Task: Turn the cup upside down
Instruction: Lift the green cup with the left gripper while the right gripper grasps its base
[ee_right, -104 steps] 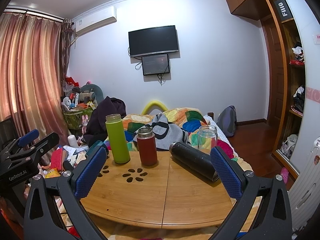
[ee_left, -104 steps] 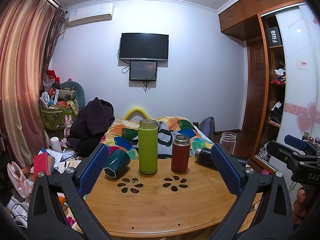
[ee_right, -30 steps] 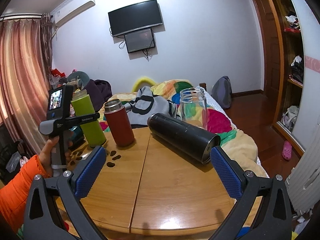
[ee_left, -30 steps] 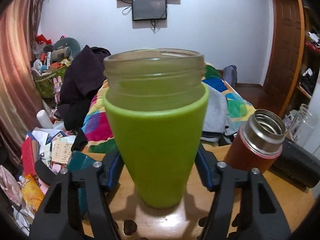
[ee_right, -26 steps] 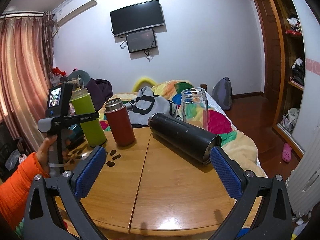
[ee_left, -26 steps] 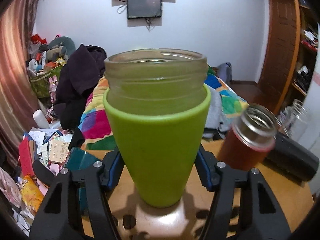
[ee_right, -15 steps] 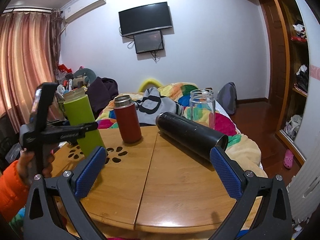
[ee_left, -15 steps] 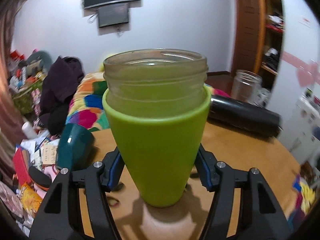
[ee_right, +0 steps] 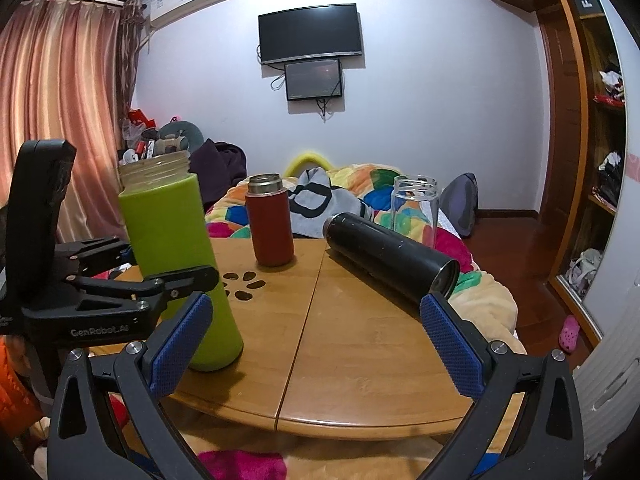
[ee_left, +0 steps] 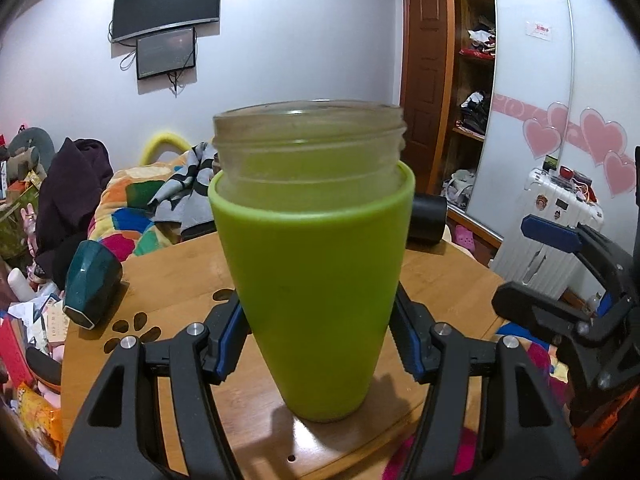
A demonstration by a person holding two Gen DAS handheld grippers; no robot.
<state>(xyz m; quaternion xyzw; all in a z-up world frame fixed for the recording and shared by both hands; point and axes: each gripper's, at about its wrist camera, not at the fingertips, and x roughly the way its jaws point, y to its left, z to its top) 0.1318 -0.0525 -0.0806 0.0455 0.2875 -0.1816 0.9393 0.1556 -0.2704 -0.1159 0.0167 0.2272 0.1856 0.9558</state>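
Observation:
A tall green cup (ee_left: 316,280) with a clear glass neck stands upright near the front left edge of the round wooden table (ee_left: 440,272). My left gripper (ee_left: 318,336) is shut on its lower body, blue pads pressed on both sides. The cup also shows in the right wrist view (ee_right: 176,264), with the left gripper (ee_right: 160,280) clamped around it. My right gripper (ee_right: 316,344) is open and empty over the table's front edge, to the right of the cup.
A red flask (ee_right: 270,222) stands upright mid-table. A black flask (ee_right: 390,262) lies on its side to the right. A clear glass jar (ee_right: 414,208) stands behind it. A dark teal cup (ee_left: 90,280) lies on its side at the left edge. A bed with a colourful quilt (ee_right: 360,188) lies behind the table.
My left gripper closed on the green cup and carried it from the back of the table toward the front left edge. The right gripper stayed open and shifted slightly.

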